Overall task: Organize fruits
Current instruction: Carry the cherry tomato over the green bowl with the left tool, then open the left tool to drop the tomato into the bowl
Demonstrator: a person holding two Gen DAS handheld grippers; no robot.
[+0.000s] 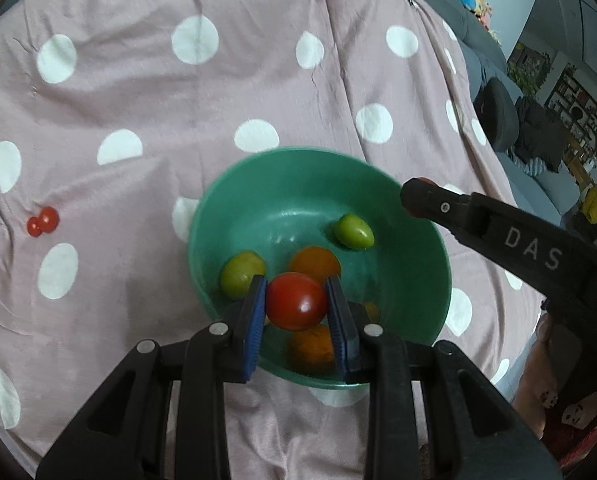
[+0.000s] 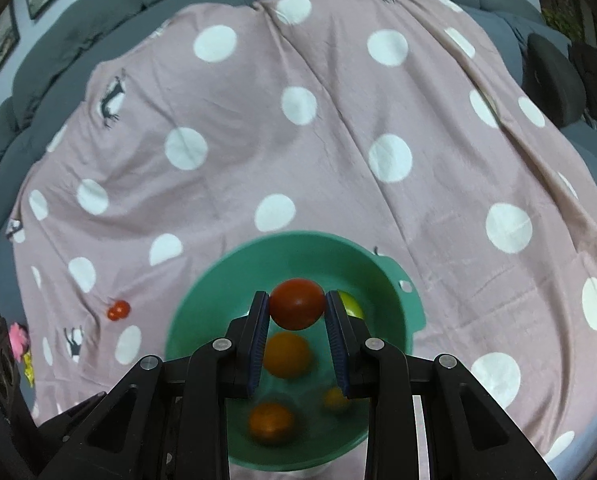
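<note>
Over the green bowl [image 1: 218,208], the left gripper [image 1: 296,300] clamps a red tomato [image 1: 296,302]; the right gripper [image 2: 296,306] clamps another red tomato [image 2: 296,304], above orange fruits [image 2: 286,354].

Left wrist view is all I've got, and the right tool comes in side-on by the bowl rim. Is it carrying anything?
Observer: Yes. The right tool is shut on a red tomato, held above the green bowl.
Operator: Does that bowl have any kind of handle?
Observer: Yes, a small tab with a hole sticks out of the rim, on its right side in the right wrist view.
Operator: What lies past the cloth on the far left?
Observer: Grey sofa cushions run along beyond the spotted cloth there.
</note>
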